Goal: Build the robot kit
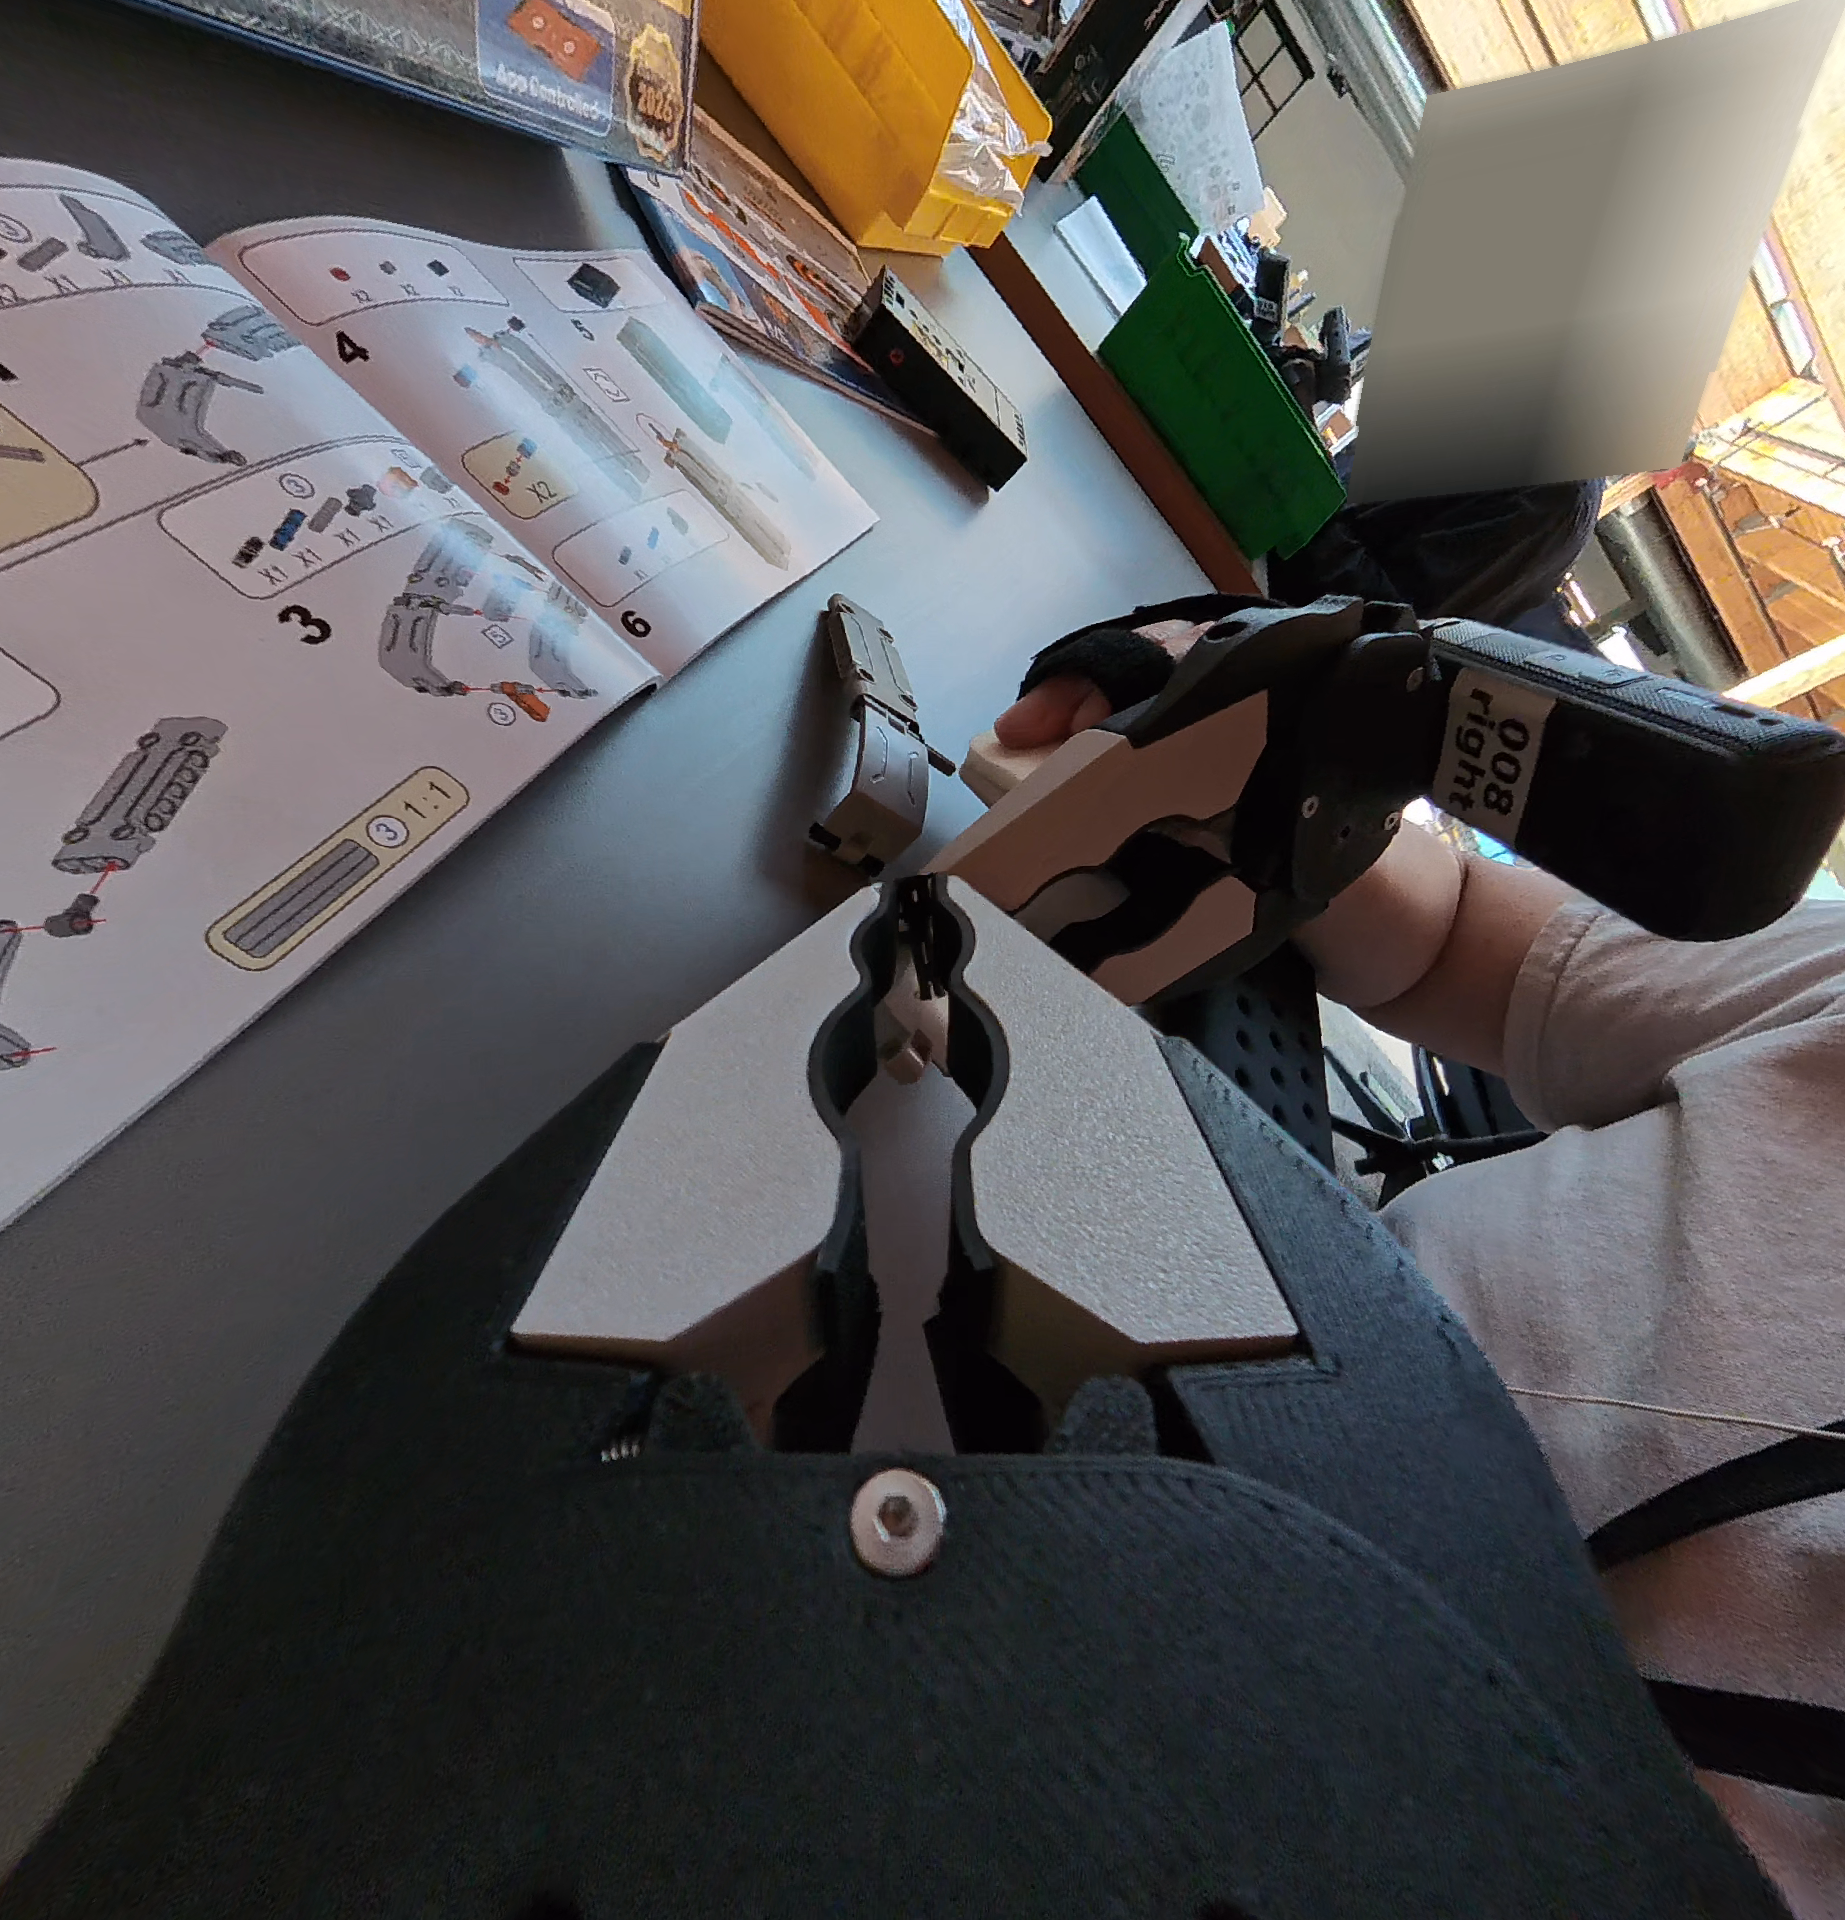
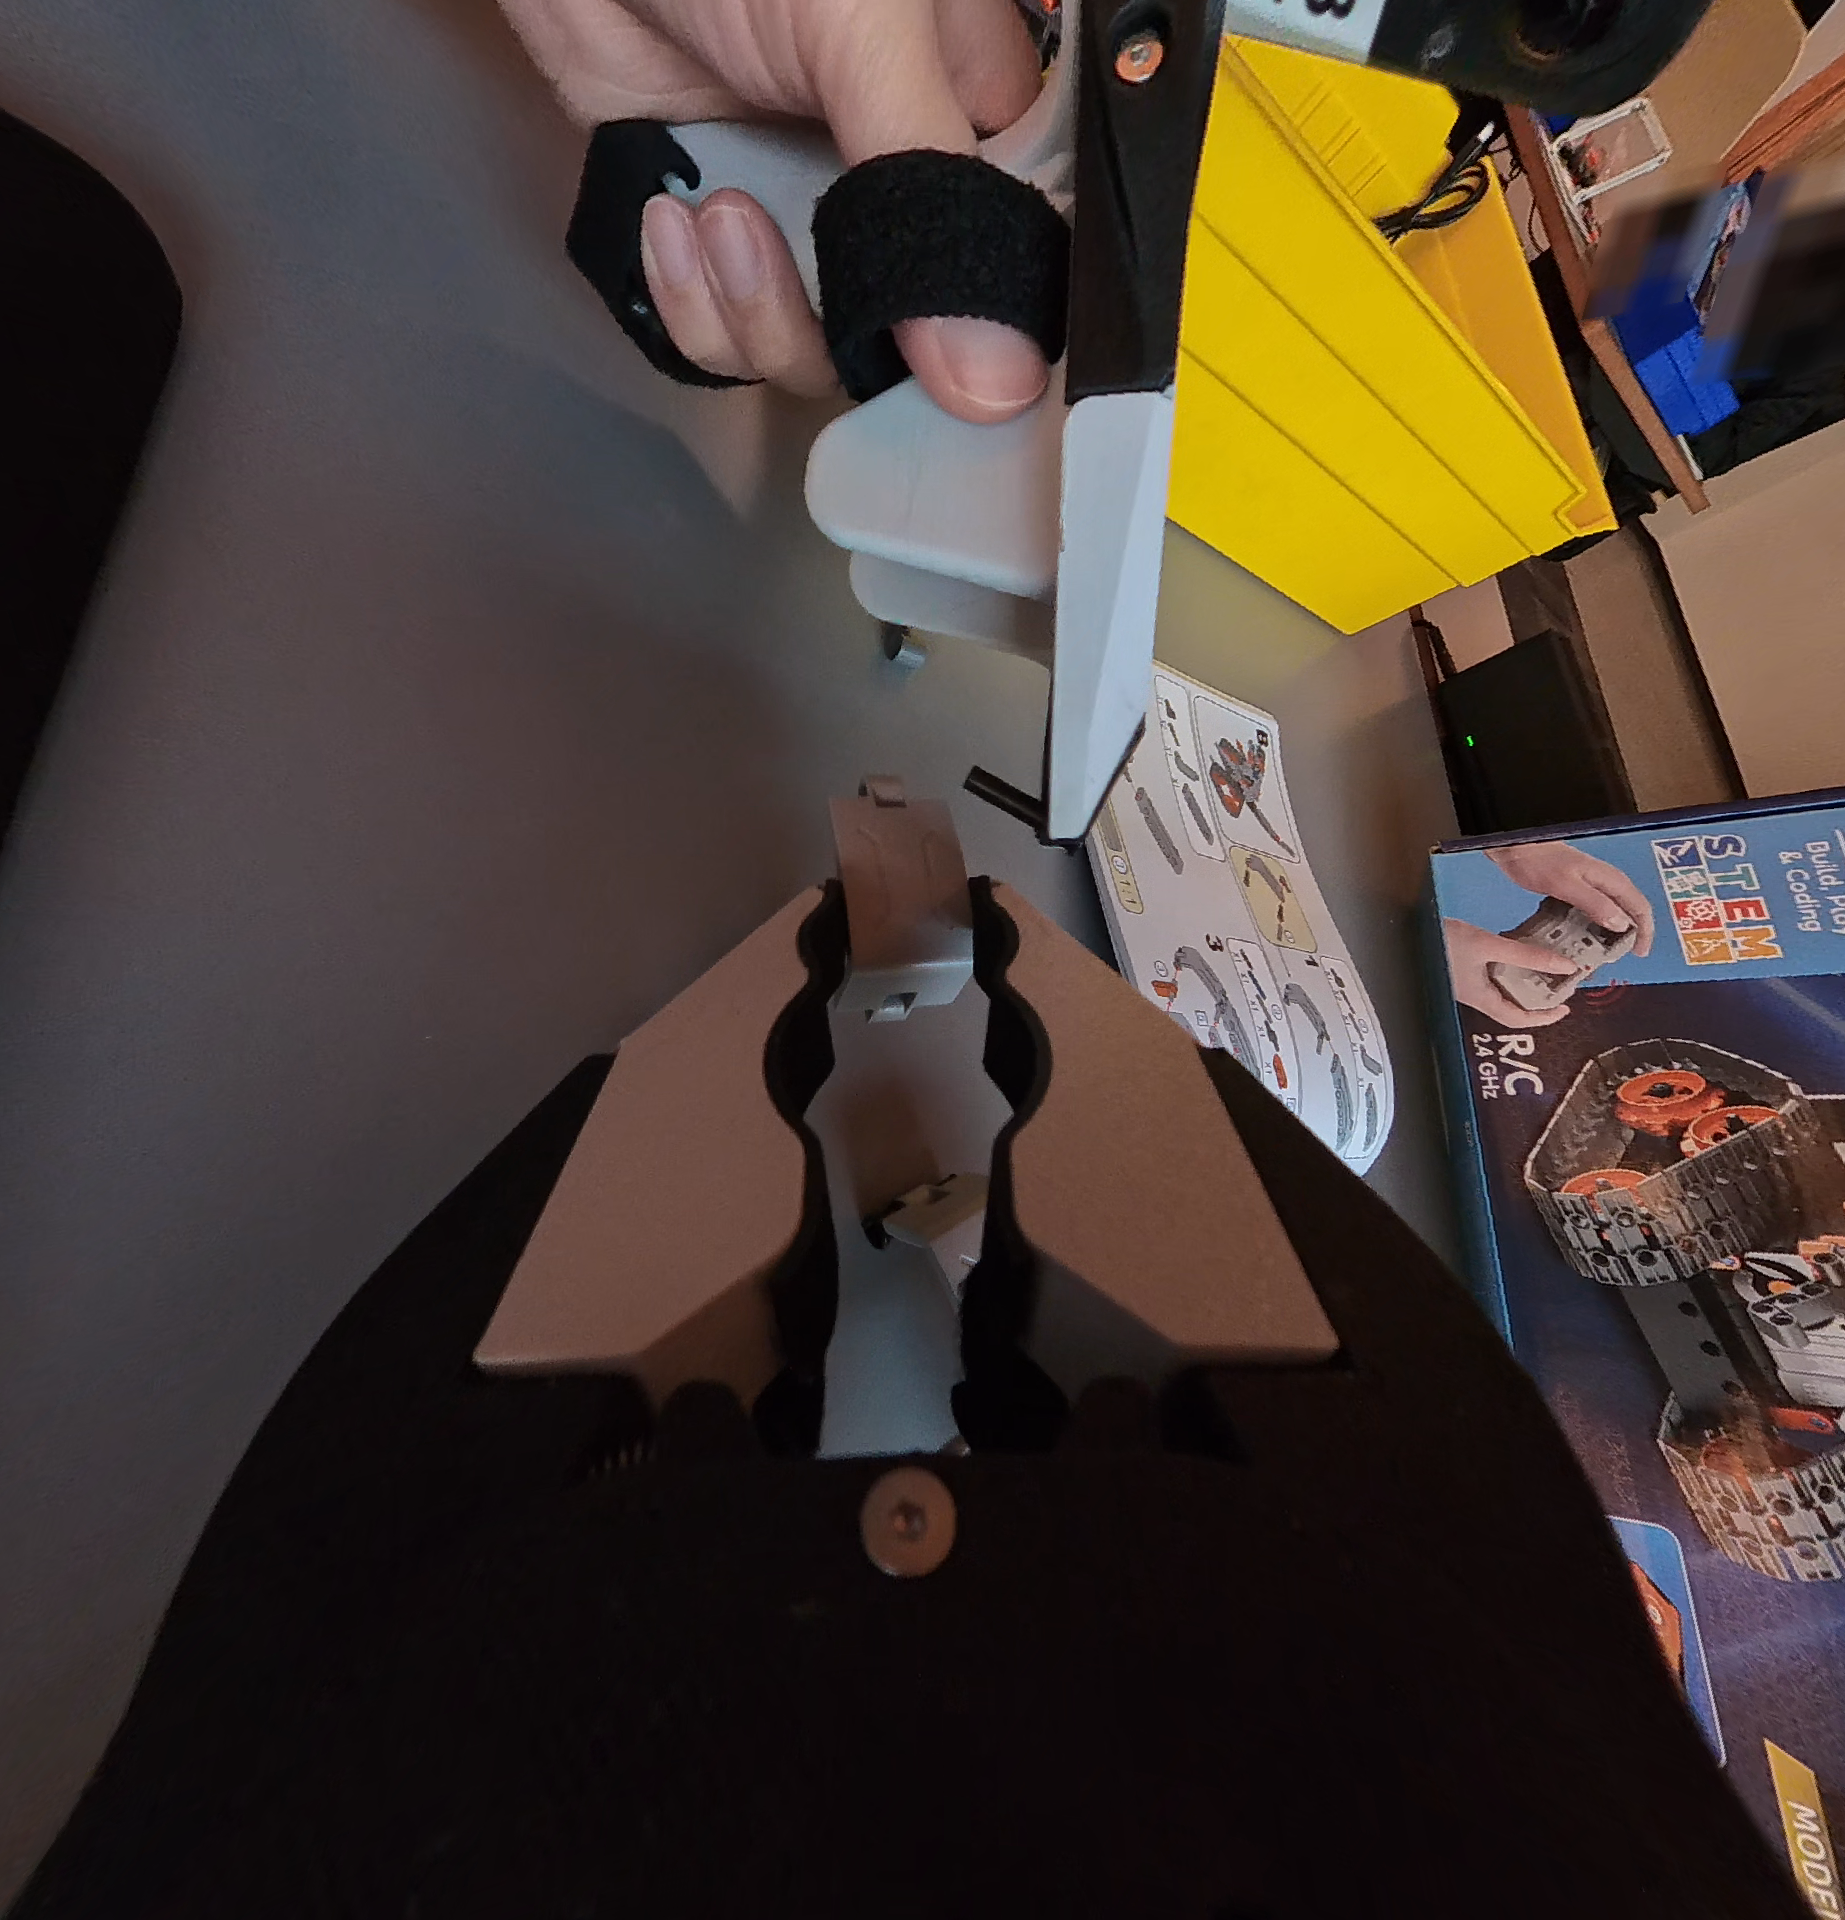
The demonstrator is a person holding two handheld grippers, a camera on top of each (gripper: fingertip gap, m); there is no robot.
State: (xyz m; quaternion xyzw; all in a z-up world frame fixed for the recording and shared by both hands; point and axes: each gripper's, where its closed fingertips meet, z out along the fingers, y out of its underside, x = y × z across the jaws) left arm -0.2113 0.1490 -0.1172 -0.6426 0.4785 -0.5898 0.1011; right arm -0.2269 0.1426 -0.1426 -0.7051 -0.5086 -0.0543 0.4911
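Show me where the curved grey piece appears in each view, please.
Left wrist view: curved grey piece just right of centre, beyond the booklet's corner.
Right wrist view: centre, between the right hand-held gripper tips.
Shared landmark: open instruction booklet.

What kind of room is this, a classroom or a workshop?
Probably a hobby or maker workshop. An open instruction booklet and a toy construction-kit box lie on a grey table, with yellow parts bins behind them.
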